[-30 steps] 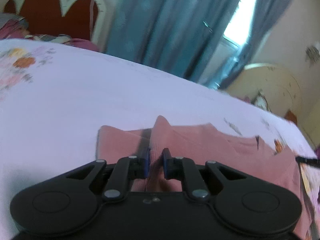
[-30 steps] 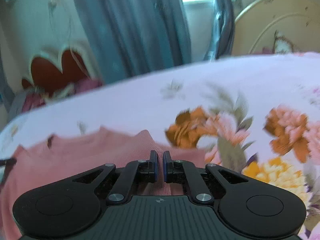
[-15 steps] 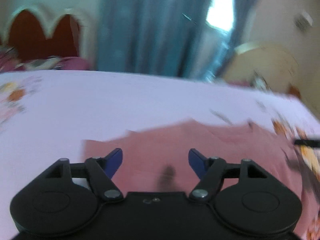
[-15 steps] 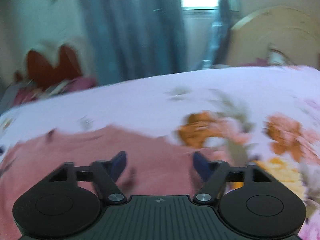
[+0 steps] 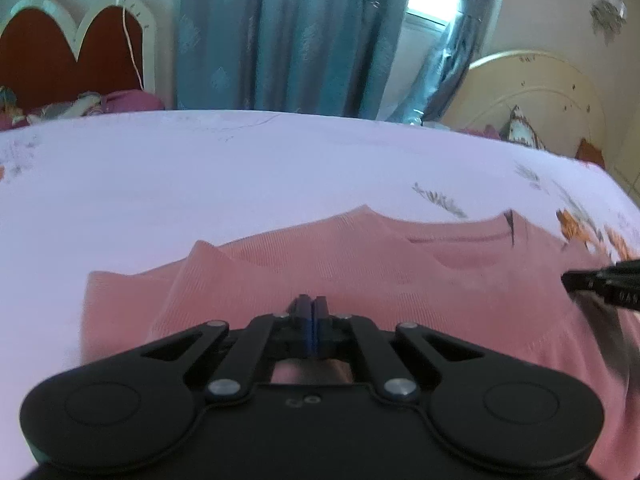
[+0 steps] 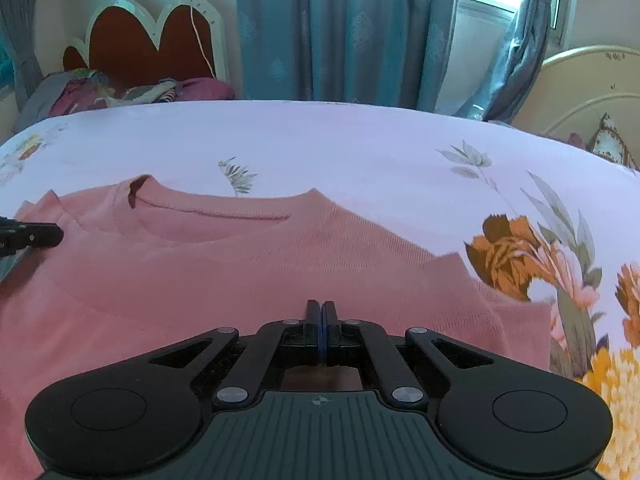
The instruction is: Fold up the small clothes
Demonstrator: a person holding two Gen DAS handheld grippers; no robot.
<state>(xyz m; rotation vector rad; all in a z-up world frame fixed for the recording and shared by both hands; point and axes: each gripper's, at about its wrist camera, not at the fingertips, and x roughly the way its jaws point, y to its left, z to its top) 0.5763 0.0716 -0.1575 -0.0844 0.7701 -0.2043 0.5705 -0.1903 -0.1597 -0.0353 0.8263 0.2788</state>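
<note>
Pink top [image 5: 360, 272] lies flat beneath both pressed-together claws, left claw [image 5: 311, 305] and right claw [image 6: 321, 309].

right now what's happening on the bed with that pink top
A person is folding a pink top that lies on a floral bedsheet, using a handheld gripper in each hand. The left gripper and right gripper are both shut low over the fabric; whether either pinches cloth can't be seen. The neckline faces away from them.

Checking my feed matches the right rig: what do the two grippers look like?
Both are black, with two round side lobes, silver pivot screws and blue pads. The left gripper has a smooth body; the right gripper has a ribbed grey-green plate with a small cross mark.
</note>
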